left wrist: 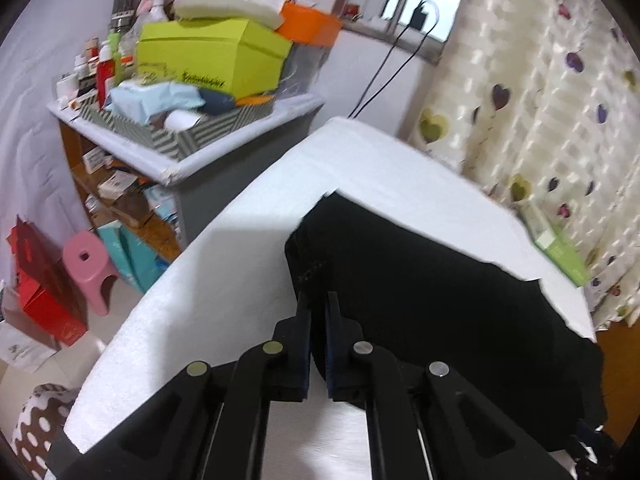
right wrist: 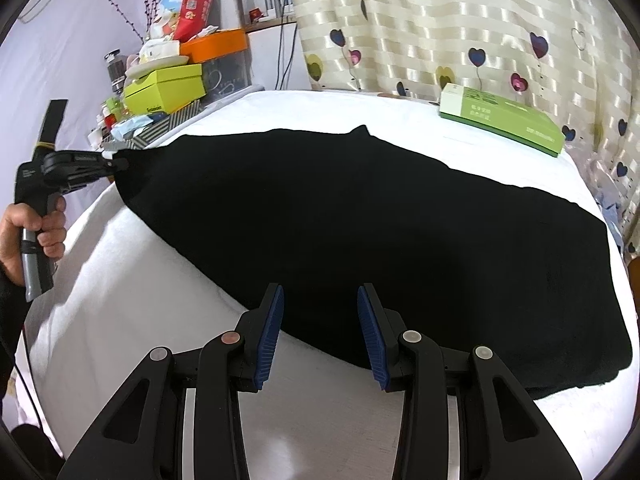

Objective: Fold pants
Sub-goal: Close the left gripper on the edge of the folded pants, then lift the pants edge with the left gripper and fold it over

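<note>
Pants [right wrist: 360,220] on table [right wrist: 120,300] | left claw [left wrist: 319,312] pinching corner | right claw [right wrist: 320,320] agape over near edge

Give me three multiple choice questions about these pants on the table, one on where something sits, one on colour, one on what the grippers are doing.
1. Where does the green box sit?
A. on the pants
B. on the table's far edge by the curtain
C. on the floor

2. What colour are the pants?
A. black
B. blue
C. grey

3. What is the right gripper doing?
A. clamping the pants
B. holding the box
C. open, gripping nothing

Answers: 1 B, it lies on the white table clear of the cloth; 2 A, uniformly black; 3 C, its jaws stand apart while the left gripper pinches the pants.
</note>
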The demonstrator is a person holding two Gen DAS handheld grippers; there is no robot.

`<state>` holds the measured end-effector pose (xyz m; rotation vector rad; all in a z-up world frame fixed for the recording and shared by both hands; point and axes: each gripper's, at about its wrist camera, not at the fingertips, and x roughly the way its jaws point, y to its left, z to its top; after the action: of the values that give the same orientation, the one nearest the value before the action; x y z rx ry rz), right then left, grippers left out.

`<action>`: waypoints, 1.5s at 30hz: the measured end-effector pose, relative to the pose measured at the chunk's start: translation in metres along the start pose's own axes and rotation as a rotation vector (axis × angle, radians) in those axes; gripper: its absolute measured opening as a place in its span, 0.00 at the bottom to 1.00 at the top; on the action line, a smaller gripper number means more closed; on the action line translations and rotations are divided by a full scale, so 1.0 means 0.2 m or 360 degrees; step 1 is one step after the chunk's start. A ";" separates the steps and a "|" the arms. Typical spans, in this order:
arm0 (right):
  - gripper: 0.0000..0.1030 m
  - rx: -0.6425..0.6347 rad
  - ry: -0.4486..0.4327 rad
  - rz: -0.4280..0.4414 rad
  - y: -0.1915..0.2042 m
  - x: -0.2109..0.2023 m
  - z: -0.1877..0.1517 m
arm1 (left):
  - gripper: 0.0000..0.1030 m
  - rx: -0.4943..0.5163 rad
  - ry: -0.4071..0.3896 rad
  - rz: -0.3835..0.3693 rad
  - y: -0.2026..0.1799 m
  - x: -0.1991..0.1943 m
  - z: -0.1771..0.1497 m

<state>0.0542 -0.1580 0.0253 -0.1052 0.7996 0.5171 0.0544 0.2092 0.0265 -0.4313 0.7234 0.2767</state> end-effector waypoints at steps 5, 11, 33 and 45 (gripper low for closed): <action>0.39 0.0030 -0.0012 0.0002 -0.03 -0.01 0.00 | 0.06 0.0083 -0.0049 -0.0158 -0.13 -0.08 0.04; 0.39 0.0061 -0.0028 -0.0006 -0.06 -0.03 0.00 | 0.06 0.0201 -0.0073 -0.0328 -0.35 -0.13 0.06; 0.39 0.0187 -0.0034 -0.0065 -0.22 -0.10 -0.04 | 0.06 0.0629 0.0354 -0.0810 -1.06 0.05 -0.43; 0.39 0.0219 -0.0054 -0.0029 -0.24 -0.09 0.00 | 0.06 0.0677 0.0344 -0.0937 -1.05 -0.04 -0.48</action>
<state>0.0669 -0.2068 0.0326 0.0233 0.7982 0.4443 0.0737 -0.0217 0.0275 -0.2516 0.8078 -0.4787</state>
